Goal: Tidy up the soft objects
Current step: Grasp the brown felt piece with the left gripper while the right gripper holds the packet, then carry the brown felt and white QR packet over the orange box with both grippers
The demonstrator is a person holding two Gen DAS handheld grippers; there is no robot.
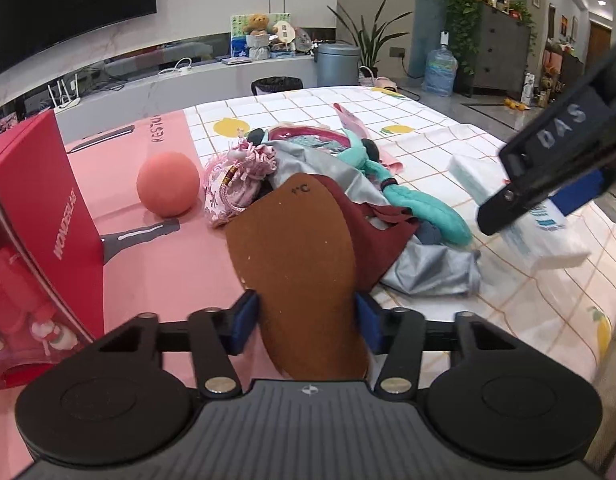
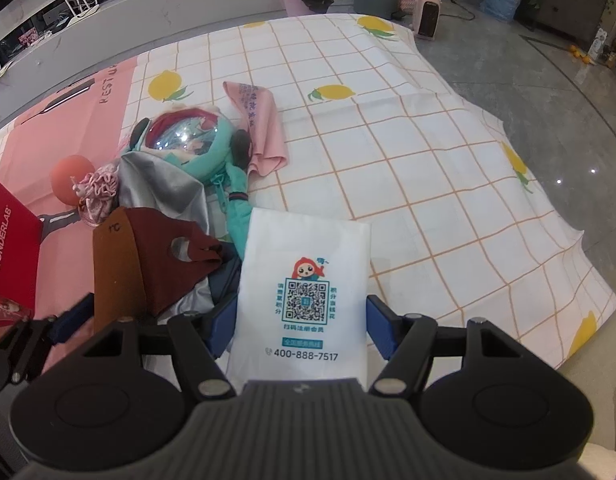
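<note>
A: Where the flat brown felt insole (image 1: 299, 264) lies between the blue pads of the left gripper (image 1: 305, 320), which way does its long axis run?

B: Straight ahead along the fingers, heel end at the gripper body, rounded toe resting on the heap of soft things: dark red felt mask (image 1: 364, 224), grey satin cloth (image 1: 428, 268), teal plush toy (image 1: 412, 196). The pads press its two long edges, so the left gripper pinches the insole across its width.

A: And the right gripper (image 2: 301, 324)?

B: It clamps the white plastic tissue pack (image 2: 308, 276) by its long sides, just beside the heap, above the lemon-print checked cloth (image 2: 428, 168).

A: Which hand is nearer the insole?

B: The left, already on it. The red carton (image 1: 35, 200) stands to its left, likely the destination, though that is only a judgement.
</note>
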